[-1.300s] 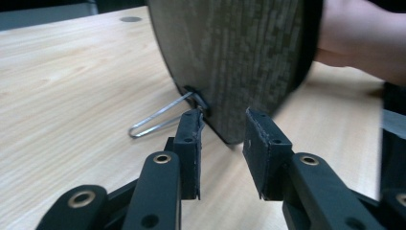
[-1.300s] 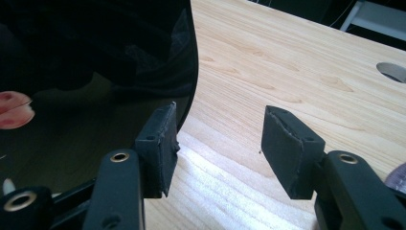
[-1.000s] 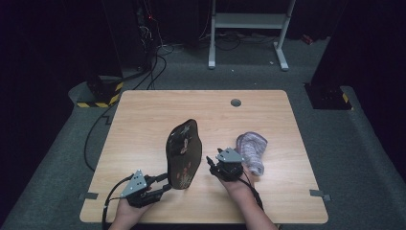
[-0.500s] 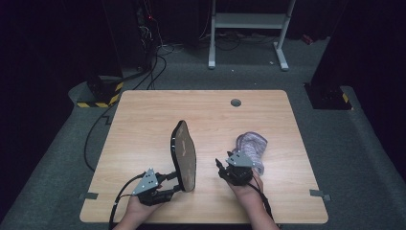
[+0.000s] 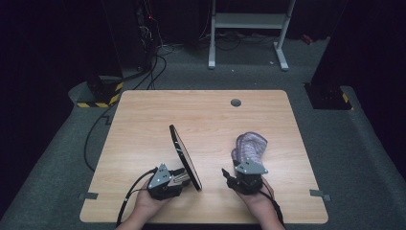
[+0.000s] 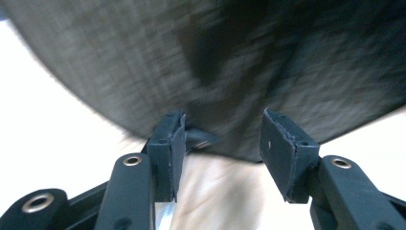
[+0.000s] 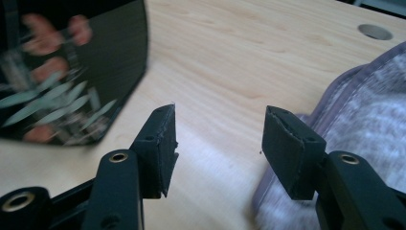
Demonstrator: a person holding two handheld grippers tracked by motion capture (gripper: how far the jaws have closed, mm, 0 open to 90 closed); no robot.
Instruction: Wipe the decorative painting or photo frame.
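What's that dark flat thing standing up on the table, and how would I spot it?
On the wooden table, look at the near edge, between the left gripper and the purple cloth. The dark oval panel stands there tilted on its edge. Unlike the soft, crumpled cloth, it is thin, stiff and black, with a leafy print on one face.

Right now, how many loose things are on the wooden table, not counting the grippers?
2. A dark oval tray stands on edge near the left gripper; a purple-grey cloth lies just beyond the right gripper. Nothing else is visible.
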